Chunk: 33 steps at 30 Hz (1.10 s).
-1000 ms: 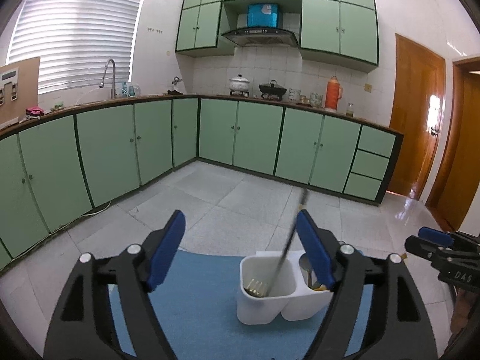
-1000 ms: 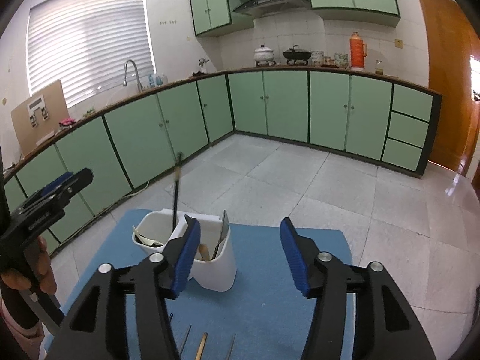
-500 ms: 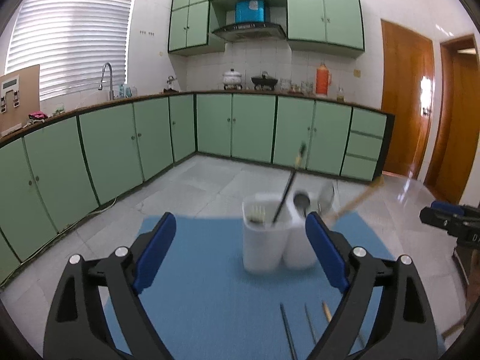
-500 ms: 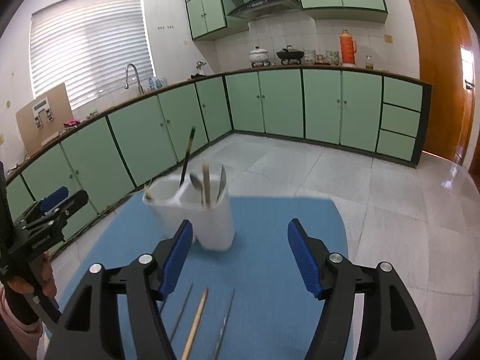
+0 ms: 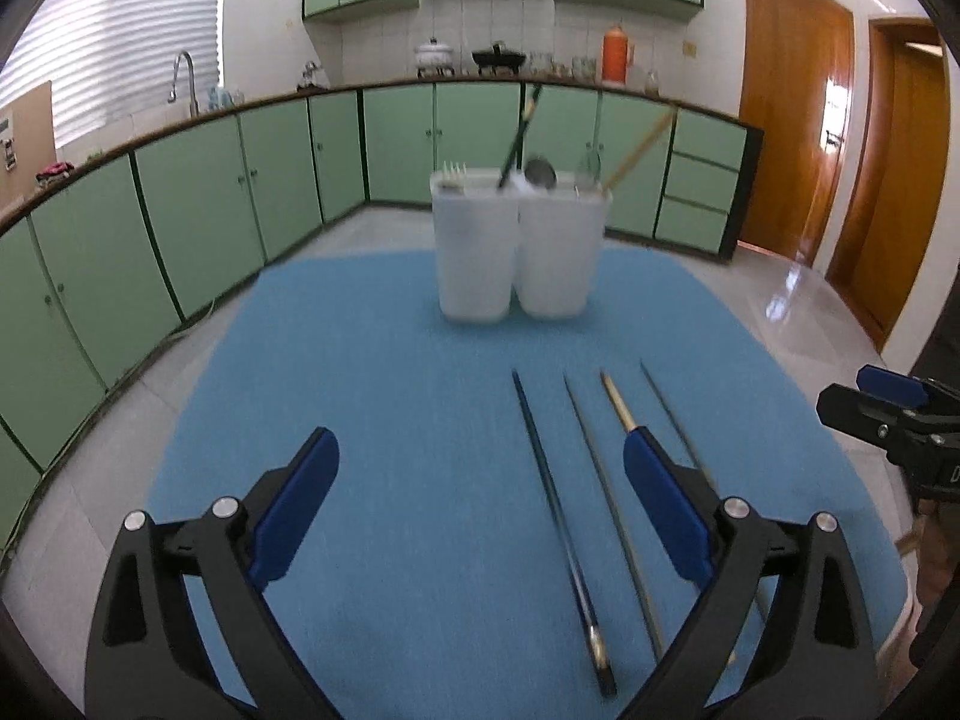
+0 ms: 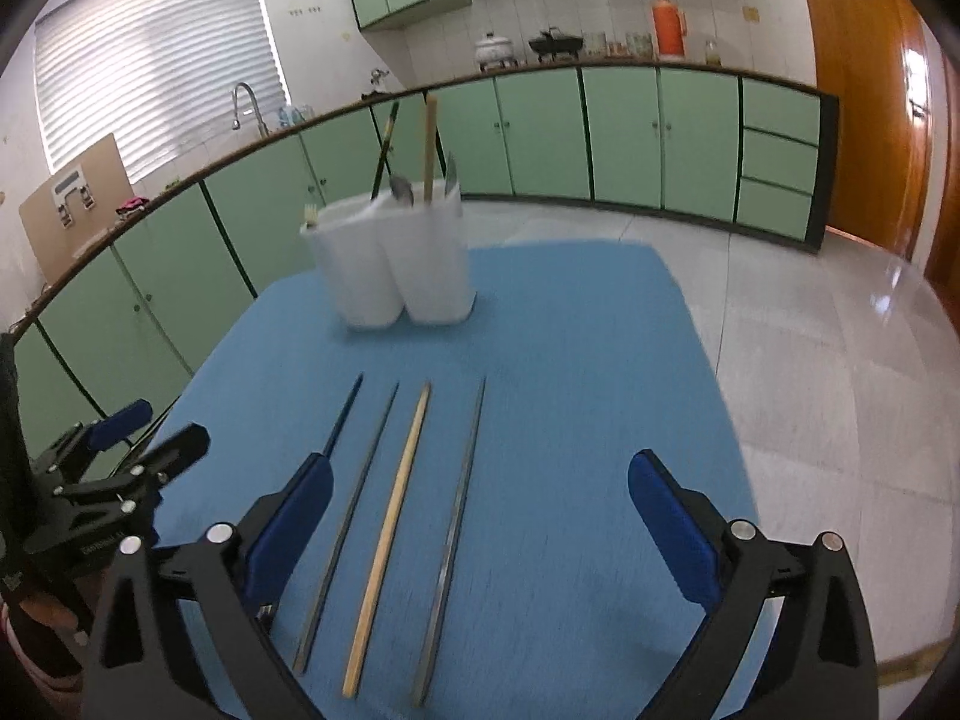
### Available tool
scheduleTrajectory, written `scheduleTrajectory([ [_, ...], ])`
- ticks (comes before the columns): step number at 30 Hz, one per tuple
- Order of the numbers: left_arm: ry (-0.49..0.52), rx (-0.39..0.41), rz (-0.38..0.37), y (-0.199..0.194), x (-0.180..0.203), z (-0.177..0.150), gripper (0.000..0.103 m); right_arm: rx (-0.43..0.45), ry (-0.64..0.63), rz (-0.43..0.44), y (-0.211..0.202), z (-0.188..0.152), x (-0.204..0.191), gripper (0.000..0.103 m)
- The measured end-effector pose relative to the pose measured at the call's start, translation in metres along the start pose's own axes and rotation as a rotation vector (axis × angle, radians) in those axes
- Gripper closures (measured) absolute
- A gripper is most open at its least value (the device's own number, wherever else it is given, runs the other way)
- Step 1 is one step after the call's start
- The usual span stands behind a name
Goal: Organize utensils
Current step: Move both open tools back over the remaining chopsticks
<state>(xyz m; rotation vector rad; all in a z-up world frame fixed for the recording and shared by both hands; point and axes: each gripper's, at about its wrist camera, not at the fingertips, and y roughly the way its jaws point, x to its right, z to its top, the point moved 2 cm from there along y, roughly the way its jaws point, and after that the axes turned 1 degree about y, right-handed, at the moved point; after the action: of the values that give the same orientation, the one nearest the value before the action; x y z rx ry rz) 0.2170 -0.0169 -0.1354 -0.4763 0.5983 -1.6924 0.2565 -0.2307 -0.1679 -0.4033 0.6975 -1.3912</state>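
Between picks: both hand-held grippers, left (image 5: 480, 504) and right (image 6: 480, 522), wide, empty. Four chopsticks (image 6: 390, 534) lie side by side on mat (image 6: 570, 360), near side of holder (image 6: 390, 264). Next: right descends, pinches one, lifts to holder.

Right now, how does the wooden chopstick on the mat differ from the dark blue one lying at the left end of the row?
The wooden chopstick is pale tan; the dark blue chopstick is nearly black. The wooden one lies third from the left, while the blue one lies leftmost. The wooden one looks slightly thicker. Both lie flat on the blue mat, roughly parallel, pointing toward the white holder, untouched by either tongs.
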Motion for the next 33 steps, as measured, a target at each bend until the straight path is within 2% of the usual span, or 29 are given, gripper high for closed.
scheduleTrajectory([
  [10,-0.022,-0.086,-0.002,-0.007,0.005,-0.046,0.01,-0.071,-0.006,-0.023,-0.011,-0.053,-0.007,0.006],
  [14,-0.018,-0.103,0.008,-0.013,0.008,-0.062,0.01,-0.092,0.01,-0.023,-0.015,-0.071,-0.01,0.012],
  [19,-0.007,-0.11,0.034,-0.02,0.014,-0.078,0.01,-0.098,-0.005,-0.059,-0.019,-0.09,-0.016,0.028],
  [21,-0.004,-0.113,0.042,-0.021,0.016,-0.081,0.01,-0.102,-0.007,-0.061,-0.02,-0.098,-0.019,0.044],
  [25,-0.007,-0.123,0.041,-0.022,0.017,-0.085,0.01,-0.14,-0.015,-0.046,-0.014,-0.109,-0.024,0.058],
  [27,-0.012,-0.126,0.036,-0.023,0.017,-0.086,0.01,-0.15,-0.017,-0.045,-0.013,-0.113,-0.026,0.068],
  [33,-0.023,-0.135,0.027,-0.023,0.019,-0.088,0.01,-0.167,-0.027,-0.035,-0.011,-0.118,-0.031,0.071],
])
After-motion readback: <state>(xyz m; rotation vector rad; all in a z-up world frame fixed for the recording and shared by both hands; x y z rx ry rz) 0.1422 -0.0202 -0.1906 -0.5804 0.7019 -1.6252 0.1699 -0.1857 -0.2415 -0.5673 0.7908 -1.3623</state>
